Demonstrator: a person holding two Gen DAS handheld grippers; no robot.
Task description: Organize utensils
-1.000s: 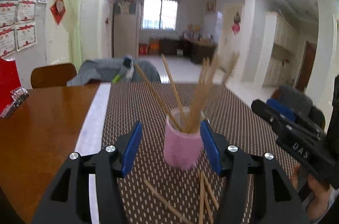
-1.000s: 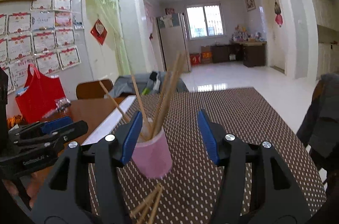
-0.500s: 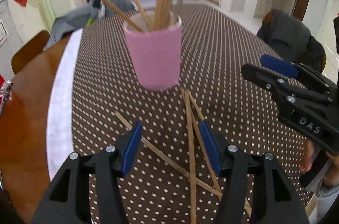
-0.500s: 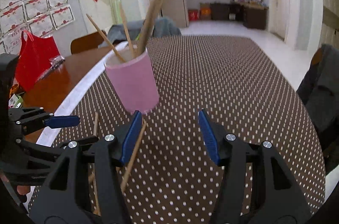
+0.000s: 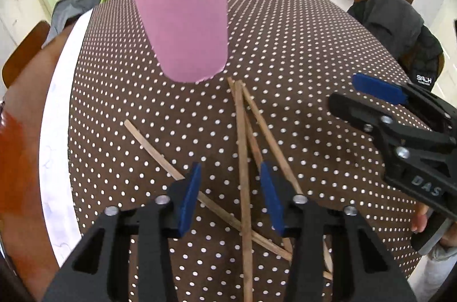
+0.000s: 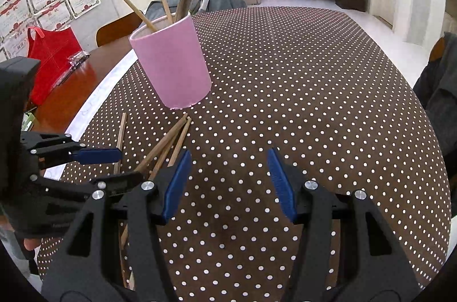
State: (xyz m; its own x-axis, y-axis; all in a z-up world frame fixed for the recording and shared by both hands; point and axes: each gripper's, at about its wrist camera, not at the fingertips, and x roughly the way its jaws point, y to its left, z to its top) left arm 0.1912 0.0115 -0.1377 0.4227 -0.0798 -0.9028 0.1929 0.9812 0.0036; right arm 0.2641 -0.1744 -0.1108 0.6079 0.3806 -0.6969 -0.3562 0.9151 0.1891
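Since the earlier frames you have lowered both grippers from the pink cup (image 5: 182, 22) toward the loose chopsticks (image 5: 242, 148) on the dotted tablecloth (image 5: 300, 45). The cup stands upright, already holding several sticks. The chopsticks are likely light, stiff and smooth; grip one near mid-length. The left gripper (image 5: 230, 197), jaws apart and empty, straddles one stick. The right gripper (image 6: 228, 183) is released, sticks just left.

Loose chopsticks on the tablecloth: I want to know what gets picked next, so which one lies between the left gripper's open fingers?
The long straight chopstick that runs between the left gripper fingers; the flat pale one passes under the left finger.
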